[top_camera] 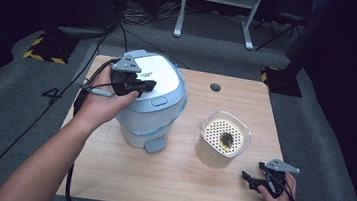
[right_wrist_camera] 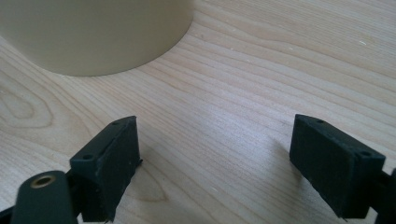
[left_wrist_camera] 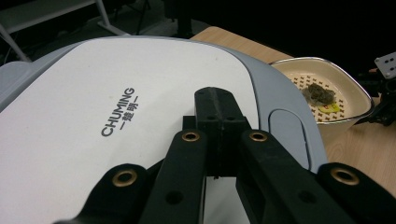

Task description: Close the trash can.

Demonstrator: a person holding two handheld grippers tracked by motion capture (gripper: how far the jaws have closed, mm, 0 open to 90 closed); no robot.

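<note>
A white-lidded, pale blue appliance (top_camera: pixel 151 102) marked CHUMING (left_wrist_camera: pixel 116 112) stands on the left half of the wooden table (top_camera: pixel 168 180). My left gripper (top_camera: pixel 146 84) rests on top of its lid with both jaws pressed together and nothing between them; in the left gripper view the tips (left_wrist_camera: pixel 219 100) lie just short of the lid's oval button (left_wrist_camera: pixel 287 137). A cream container (top_camera: pixel 213 154) with a perforated insert and dark scraps (top_camera: pixel 226 141) sits to the right. My right gripper (top_camera: pixel 252 181) lies open near the table's front right corner, jaws (right_wrist_camera: pixel 219 154) apart over bare wood, beside the container (right_wrist_camera: pixel 93 32).
A grey pedal tab (top_camera: pixel 154 144) juts from the appliance's base toward me. A dark round hole (top_camera: pixel 215 87) sits in the table's far side. Cables (top_camera: pixel 95 61) trail off the left edge. A white metal stand (top_camera: pixel 215 14) is on the floor beyond.
</note>
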